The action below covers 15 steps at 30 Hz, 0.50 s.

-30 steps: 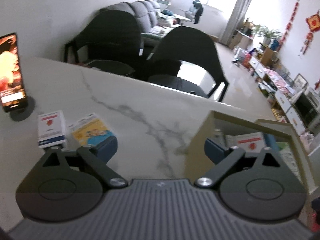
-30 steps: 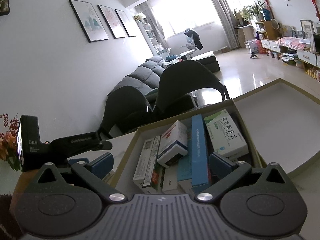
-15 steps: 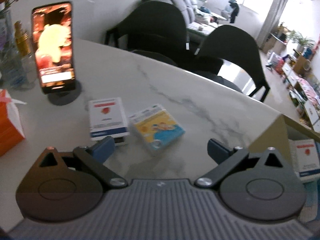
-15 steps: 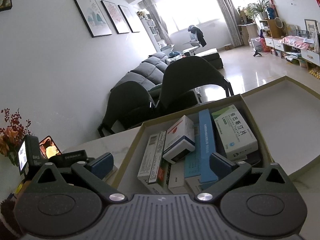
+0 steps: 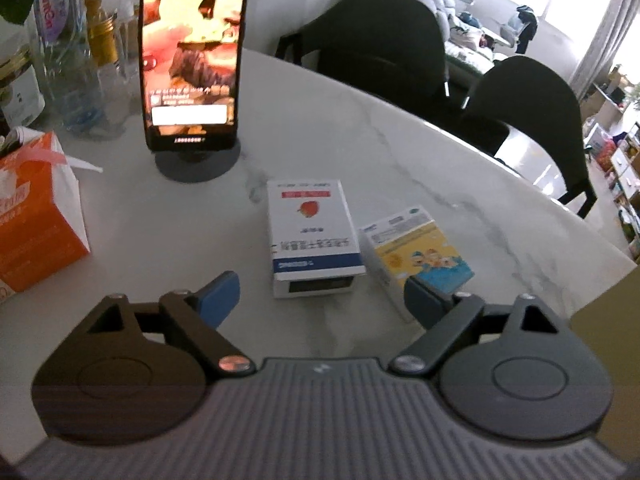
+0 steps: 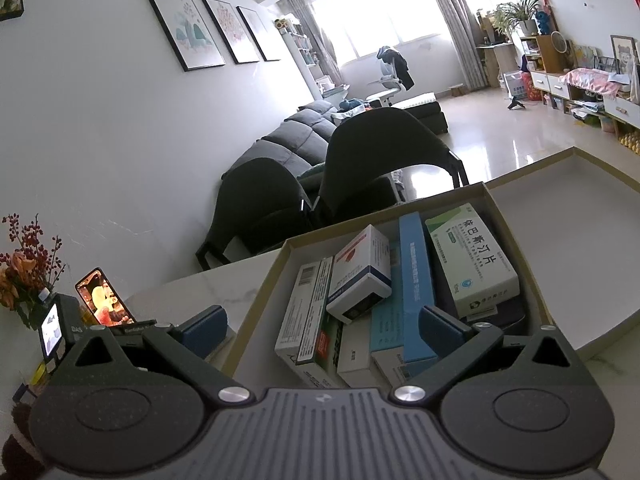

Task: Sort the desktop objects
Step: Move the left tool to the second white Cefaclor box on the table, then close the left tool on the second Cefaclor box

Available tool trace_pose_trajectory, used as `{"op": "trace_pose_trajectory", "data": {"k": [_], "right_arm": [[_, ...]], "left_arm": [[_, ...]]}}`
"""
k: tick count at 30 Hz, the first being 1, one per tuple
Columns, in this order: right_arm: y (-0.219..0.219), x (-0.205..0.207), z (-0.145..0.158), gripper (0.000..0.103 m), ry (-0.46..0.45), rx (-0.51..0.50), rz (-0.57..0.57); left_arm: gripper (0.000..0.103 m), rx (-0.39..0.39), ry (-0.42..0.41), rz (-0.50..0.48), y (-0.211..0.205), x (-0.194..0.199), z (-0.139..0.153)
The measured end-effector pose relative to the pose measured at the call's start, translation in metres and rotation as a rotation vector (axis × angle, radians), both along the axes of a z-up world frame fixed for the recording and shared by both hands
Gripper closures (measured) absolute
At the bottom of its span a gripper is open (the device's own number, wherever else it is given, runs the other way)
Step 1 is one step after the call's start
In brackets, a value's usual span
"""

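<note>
risk: the left gripper could snag the yellow box too, since it sits just beside the white box
jaws: closing from wide, nothing gripped, white box just ahead
pose: left tilted steeply down at the table
right gripper: wide open, empty, over the full tray

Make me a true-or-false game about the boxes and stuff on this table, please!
1. Two small boxes lie side by side on the marble table: the white box with a red fruit picture and the yellow cartoon box. True.
2. The phone lies flat. False: it stands upright on a round stand.
3. The cardboard tray is empty. False: several medicine boxes fill it.
4. The left gripper holds nothing. True: its jaws are closing, nothing between them.
5. The orange tissue pack is inside the tray. False: it sits on the table.
</note>
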State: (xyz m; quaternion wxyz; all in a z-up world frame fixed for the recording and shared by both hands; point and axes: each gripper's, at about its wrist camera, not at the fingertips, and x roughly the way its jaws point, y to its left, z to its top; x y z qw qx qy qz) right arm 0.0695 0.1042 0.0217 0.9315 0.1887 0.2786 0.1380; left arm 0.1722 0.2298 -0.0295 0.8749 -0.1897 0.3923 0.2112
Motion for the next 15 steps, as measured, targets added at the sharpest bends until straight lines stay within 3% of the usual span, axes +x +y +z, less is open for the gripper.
{"op": "trace_pose_trajectory", "data": {"k": [15], "right_arm": [[0.000,0.002,-0.002,0.001,0.009,-0.001,-0.001]], "left_arm": [[0.033,0.039,0.054,0.016,0.003,0.020,-0.018]]}}
